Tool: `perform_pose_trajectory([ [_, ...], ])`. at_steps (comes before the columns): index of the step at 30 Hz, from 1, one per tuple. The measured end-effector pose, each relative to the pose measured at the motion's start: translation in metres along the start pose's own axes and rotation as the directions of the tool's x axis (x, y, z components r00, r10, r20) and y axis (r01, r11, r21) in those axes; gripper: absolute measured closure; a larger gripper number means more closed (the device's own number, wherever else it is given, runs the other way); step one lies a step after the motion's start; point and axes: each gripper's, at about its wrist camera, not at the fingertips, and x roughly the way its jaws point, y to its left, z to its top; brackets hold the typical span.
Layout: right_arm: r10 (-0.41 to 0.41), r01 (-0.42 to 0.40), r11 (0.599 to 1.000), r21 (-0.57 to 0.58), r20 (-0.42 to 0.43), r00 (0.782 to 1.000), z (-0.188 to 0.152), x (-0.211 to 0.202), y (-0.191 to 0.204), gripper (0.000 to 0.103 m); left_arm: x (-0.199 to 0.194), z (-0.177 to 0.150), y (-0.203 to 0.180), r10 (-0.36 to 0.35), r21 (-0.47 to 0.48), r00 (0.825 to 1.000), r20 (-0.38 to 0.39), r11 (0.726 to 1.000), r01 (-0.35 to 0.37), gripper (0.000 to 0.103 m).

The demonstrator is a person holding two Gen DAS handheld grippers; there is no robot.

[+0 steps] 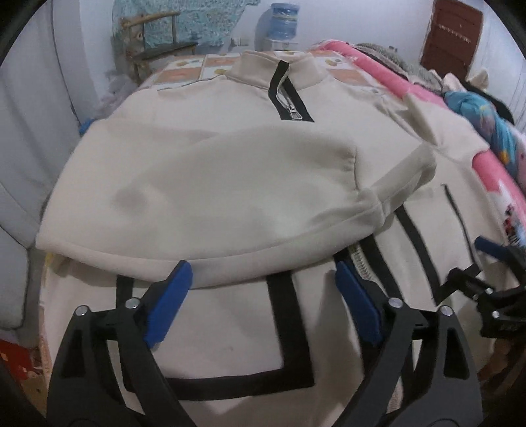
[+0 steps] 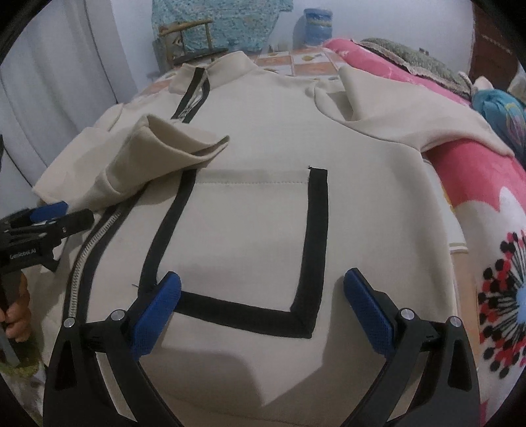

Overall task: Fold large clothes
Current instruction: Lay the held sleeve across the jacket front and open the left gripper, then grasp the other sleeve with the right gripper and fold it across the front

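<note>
1. One cream jacket (image 2: 256, 138) lies front-up on a bed, collar at the far end and hem nearest the cameras.
2. It has black trim: a strip along the front zipper (image 2: 88, 249), a short zipper at the collar (image 1: 289, 98), and U-shaped borders around two front pockets, one pocket (image 2: 250, 243) seen whole from the right wrist and the other pocket (image 1: 227, 331) partly covered in the left wrist view.
3. One sleeve (image 1: 210, 193) is folded across the chest, its cuff (image 1: 404, 177) pointing to the right; the second sleeve (image 2: 411, 121) lies out toward the far right over a pink blanket (image 2: 466, 184).
4. Two tools show. The left tool (image 1: 263, 289) has its blue pads spread wide just above the folded sleeve's near edge, with nothing pinched between them.
5. The right tool (image 2: 263, 295) is likewise spread wide, over the pocket's lower border, and pinches nothing.
6. Each tool also appears at the edge of the other's view; part of a hand (image 2: 16, 312) shows under the left one.
7. Beyond the jacket lies a patterned bedsheet (image 1: 184, 72); farther off stand a wooden chair (image 1: 154, 42) and a blue water bottle (image 1: 284, 19).
8. The jacket's hem is cut off by the lower frame and tool arms. The clothes heaped at the far right (image 1: 486, 108) are blurred and hard to tell apart.
</note>
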Motion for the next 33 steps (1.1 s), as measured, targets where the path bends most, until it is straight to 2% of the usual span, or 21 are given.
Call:
perform_pose_trajectory([
  [5, -0.01, 0.01, 1.0, -0.021, 0.011, 1.0, -0.001, 0.002, 0.001, 0.006, 0.006, -0.004, -0.012, 0.077, 0.034, 0.997, 0.015, 0.996, -0.078, 0.008],
  [12, 0.017, -0.014, 0.999, -0.05, 0.066, 0.998, -0.008, -0.001, 0.0, 0.006, 0.006, -0.006, -0.011, 0.081, 0.021, 0.996, 0.037, 0.996, -0.081, 0.008],
  [16, 0.038, -0.035, 0.998, -0.053, 0.049, 0.998, -0.005, -0.002, -0.003, 0.006, 0.006, -0.004, -0.011, 0.077, 0.027, 0.996, 0.034, 0.997, -0.078, 0.008],
  [19, 0.072, -0.072, 0.997, 0.01, 0.002, 0.997, 0.002, -0.013, -0.013, 0.007, 0.003, -0.003, -0.008, 0.057, 0.018, 0.998, 0.03, 0.998, -0.058, 0.008],
  [22, 0.168, -0.171, 0.98, 0.101, 0.04, 0.985, 0.013, -0.04, -0.034, 0.007, -0.011, -0.001, 0.001, 0.019, -0.011, 0.997, 0.073, 1.0, -0.018, 0.008],
  [25, 0.332, -0.342, 0.922, 0.183, 0.087, 0.939, 0.029, -0.062, -0.056, 0.007, -0.024, 0.003, 0.012, 0.013, -0.038, 0.993, 0.121, 0.999, -0.008, 0.008],
  [28, 0.476, -0.478, 0.839, 0.261, 0.075, 0.876, 0.051, -0.058, -0.066, 0.007, -0.033, 0.007, 0.025, -0.001, -0.075, 0.987, 0.163, 0.997, 0.013, 0.008],
  [30, 0.542, -0.53, 0.791, 0.306, 0.053, 0.839, 0.065, -0.046, -0.063, 0.008, -0.035, 0.008, 0.031, -0.007, -0.091, 0.984, 0.178, 0.996, 0.023, 0.008],
  [31, 0.585, -0.564, 0.76, 0.323, 0.035, 0.81, 0.073, -0.035, -0.057, 0.01, -0.035, 0.008, 0.034, -0.005, -0.098, 0.983, 0.185, 0.995, 0.024, 0.008],
  [33, 0.622, -0.584, 0.732, 0.352, 0.007, 0.783, 0.082, -0.015, -0.046, 0.012, -0.033, 0.009, 0.039, -0.003, -0.114, 0.981, 0.195, 0.993, 0.026, 0.008],
])
